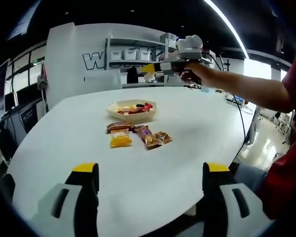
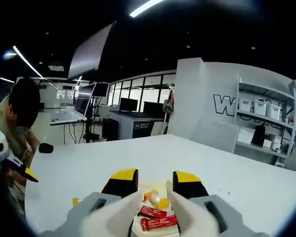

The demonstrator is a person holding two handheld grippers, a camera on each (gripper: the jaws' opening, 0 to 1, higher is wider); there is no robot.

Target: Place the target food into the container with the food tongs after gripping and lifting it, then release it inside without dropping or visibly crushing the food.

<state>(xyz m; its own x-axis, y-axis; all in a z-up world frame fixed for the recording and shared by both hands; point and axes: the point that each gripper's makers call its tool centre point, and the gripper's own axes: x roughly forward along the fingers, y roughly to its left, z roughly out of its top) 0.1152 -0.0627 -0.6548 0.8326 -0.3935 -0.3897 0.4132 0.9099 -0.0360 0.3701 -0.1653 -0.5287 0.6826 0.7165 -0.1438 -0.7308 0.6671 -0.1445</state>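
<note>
Jaws of the left gripper (image 1: 147,173), grey with yellow-capped black tips, are standing wide apart and holding nothing, hovering over the near edge of the white round-cornered table (image 1: 197,128) and pointing towards the food. The right gripper (image 2: 155,183), of the same make, is riding higher and further out, over the shallow pale cardboard tray (image 1: 131,111); its jaws are parted with white tong blades (image 2: 119,213) running along them, and nothing is showing gripped between the blades. In the left gripper view that same right gripper is appearing beyond the tray, carried by the person's hand (image 1: 193,74). Well ahead of the left gripper, just beside the tray's near wall, loose wrapped snacks are lying in a cluster: a yellow packet (image 1: 120,140), a brown-wrapped bar (image 1: 119,127) and further brown and purple packets (image 1: 153,138) touching one another. Red-wrapped bars (image 2: 154,217) and orange pieces are already sitting inside the tray. Judgement on risk: the packets are crowding together, so a tong closing may be catching two at once or nudging neighbours aside; the glossy film wrappers are likely to be slipping from smooth blades during the lift, while squeezing harder to compensate may be denting the contents. Which packet is the target cannot be told. The visible packets are looking small, flat, intact and uncrushed.
</note>
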